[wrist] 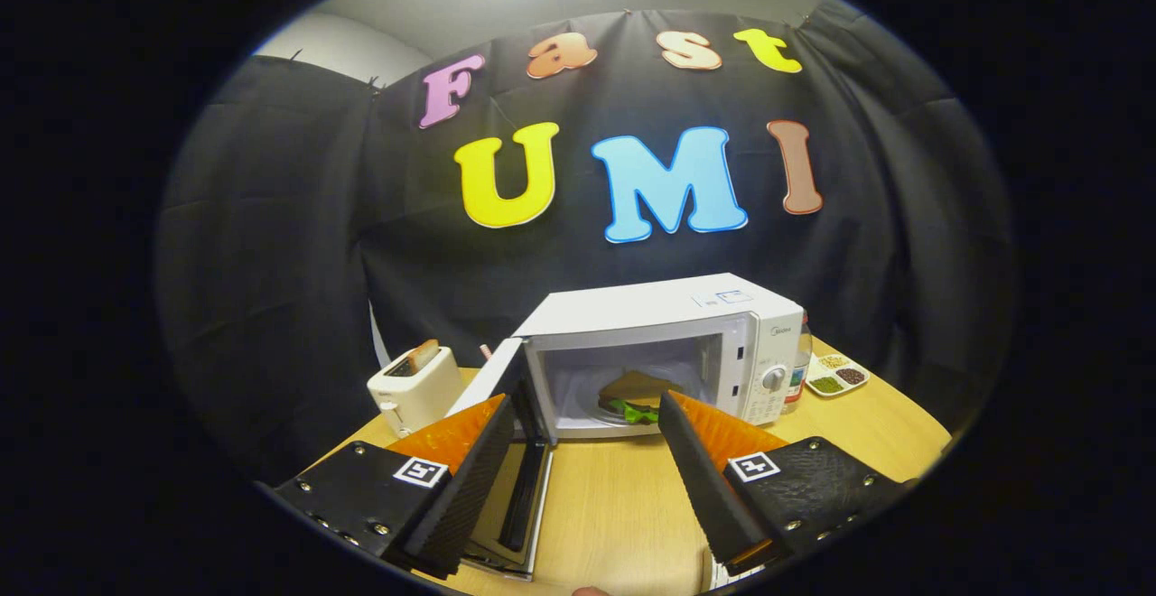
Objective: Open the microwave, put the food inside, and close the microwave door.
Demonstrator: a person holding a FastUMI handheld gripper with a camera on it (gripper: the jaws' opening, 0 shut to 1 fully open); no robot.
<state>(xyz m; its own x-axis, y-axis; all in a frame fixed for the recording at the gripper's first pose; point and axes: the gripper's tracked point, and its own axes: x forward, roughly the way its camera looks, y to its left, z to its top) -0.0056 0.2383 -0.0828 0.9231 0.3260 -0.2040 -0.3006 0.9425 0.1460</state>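
A white microwave (673, 316) stands on the wooden table (614, 506) with its door (515, 451) swung wide open to the left. Inside its cavity lies the food (637, 397), a sandwich with a brown top and green leaves. My gripper (587, 420) is open, with nothing between its fingers. It hangs in front of the microwave's opening, a short way back from it. The left finger (470, 479) sits just by the open door, and the right finger (700, 470) is in front of the cavity's right part, below the control panel (772, 379).
A white toaster (415, 388) with a slice in its slot stands left of the microwave. Behind the microwave's right side are a bottle (799, 370) and a small tray (835, 375) with divided portions. The table's edge curves round at the right.
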